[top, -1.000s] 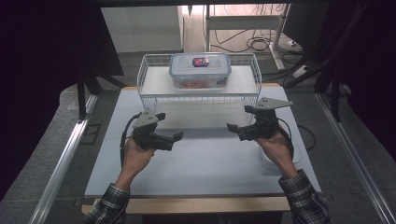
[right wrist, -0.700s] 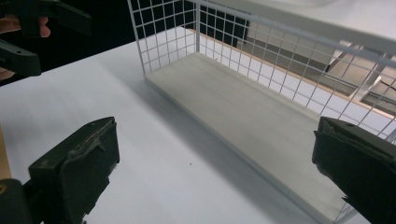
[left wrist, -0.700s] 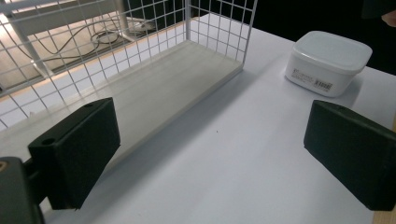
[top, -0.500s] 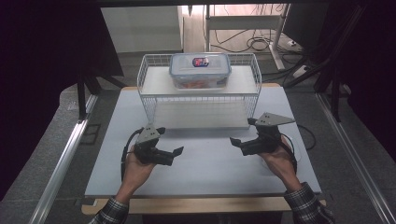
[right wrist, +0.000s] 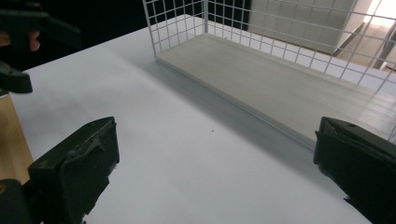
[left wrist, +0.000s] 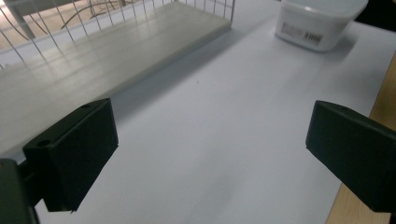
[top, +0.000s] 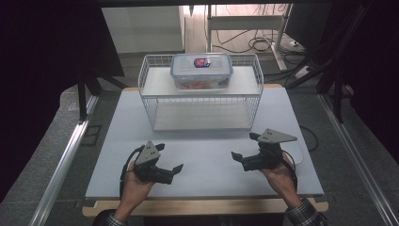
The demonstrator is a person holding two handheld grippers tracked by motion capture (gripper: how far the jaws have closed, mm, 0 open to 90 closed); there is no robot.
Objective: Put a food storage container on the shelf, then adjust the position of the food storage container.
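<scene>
Two hand-held grippers hover low over the white table, both empty.

In the lower left of the high view the left gripper (top: pixel 170 168) sits in the person's left hand (top: pixel 133 184), jaws spread wide with nothing between them, pointing toward the frame's middle. Above centre, a wire rack (top: pixel 150 109) stands on the table (top: pixel 207 155), with a lidded clear container (top: pixel 202 70) on its upper shelf, well apart from both grippers. In the lower right the right gripper (top: pixel 244 150) faces inward, its jaws likewise spread and empty. The left gripper view shows a white tub (left wrist: pixel 320 21) at upper right.
</scene>
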